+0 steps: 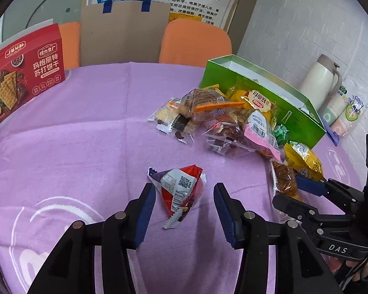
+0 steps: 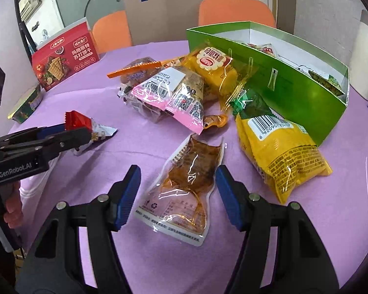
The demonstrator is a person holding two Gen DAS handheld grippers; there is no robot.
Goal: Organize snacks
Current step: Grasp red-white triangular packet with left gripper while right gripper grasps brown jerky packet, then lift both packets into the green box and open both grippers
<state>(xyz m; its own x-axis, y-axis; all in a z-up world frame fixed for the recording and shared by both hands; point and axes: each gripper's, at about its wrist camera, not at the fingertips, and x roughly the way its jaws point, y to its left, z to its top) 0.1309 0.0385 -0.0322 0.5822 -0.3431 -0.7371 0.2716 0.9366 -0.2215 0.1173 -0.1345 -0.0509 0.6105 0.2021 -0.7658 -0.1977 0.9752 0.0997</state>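
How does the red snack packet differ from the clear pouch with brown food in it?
The red snack packet is opaque and puffed up; the clear pouch is see-through and lies flat. The packet sits between the left gripper fingers, the pouch between the right gripper fingers. Both rest on the purple cloth.

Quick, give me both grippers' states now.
Left gripper: open, jaws either side of the red snack packet, not gripping.
Right gripper: open, jaws astride the clear brown-snack pouch.

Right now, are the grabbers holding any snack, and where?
Nothing is held. The left gripper stands open around the red snack packet; the right gripper stands open around the clear pouch of brown snack.
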